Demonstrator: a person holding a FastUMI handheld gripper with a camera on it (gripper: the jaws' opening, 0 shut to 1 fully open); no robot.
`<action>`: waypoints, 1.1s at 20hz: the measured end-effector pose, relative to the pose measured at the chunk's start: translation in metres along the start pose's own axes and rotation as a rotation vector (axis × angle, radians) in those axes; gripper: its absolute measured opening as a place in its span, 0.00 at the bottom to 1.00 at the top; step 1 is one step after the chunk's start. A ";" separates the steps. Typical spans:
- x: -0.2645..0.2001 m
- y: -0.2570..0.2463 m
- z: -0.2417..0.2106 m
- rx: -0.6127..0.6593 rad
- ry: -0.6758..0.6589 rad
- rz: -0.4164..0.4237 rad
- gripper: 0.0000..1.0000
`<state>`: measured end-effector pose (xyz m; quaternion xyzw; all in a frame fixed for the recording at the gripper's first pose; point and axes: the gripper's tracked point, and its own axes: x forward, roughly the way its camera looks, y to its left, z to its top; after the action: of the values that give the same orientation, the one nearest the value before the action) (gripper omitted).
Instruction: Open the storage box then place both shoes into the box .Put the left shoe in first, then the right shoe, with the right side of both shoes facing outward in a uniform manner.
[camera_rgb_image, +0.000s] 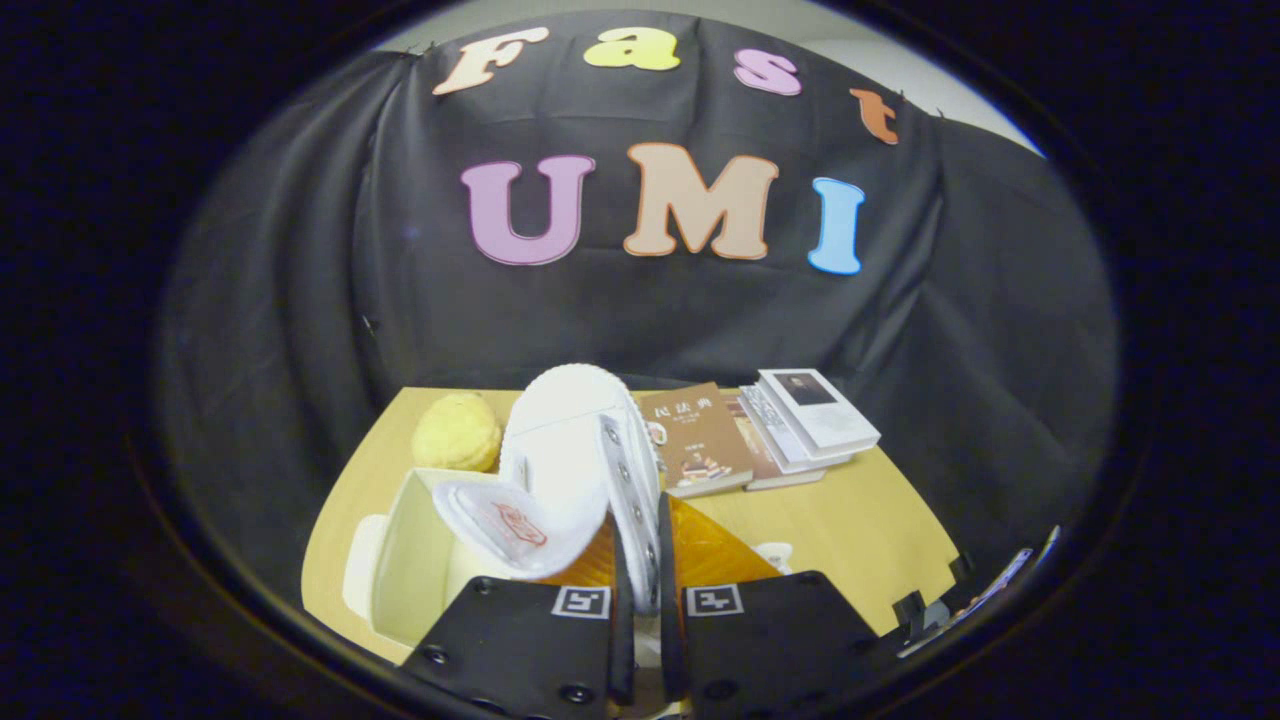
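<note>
Between the two fingers of the tool (640, 590) hangs a white sneaker (570, 450), clamped by its eyelet strip, with both fingers pressing on that thin flap; the sole points away and up, and the tongue (500, 520) flops out to the left. Below and left of the shoe sits the open storage box (400, 560), a pale box with an orange panel (715, 550) showing just ahead of the fingers. Beyond it on the wooden surface (860, 520) lie a yellow round object (458, 432) and a spread of books (760, 430). Judged from its canvas upper and thick rubber sole, the sneaker should be light but floppy at the upper and stiff at the sole; the eyelet strip gives a firm pinch, though the shoe may swing.
</note>
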<state>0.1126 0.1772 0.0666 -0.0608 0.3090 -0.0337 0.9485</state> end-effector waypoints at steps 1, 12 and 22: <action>0.001 0.016 0.003 -0.007 -0.006 0.021 0.13; 0.060 0.109 -0.081 -0.037 0.201 0.028 0.14; 0.097 0.134 -0.178 -0.059 0.541 0.041 0.14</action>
<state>0.0898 0.2830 -0.1508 -0.0709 0.5531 -0.0202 0.8299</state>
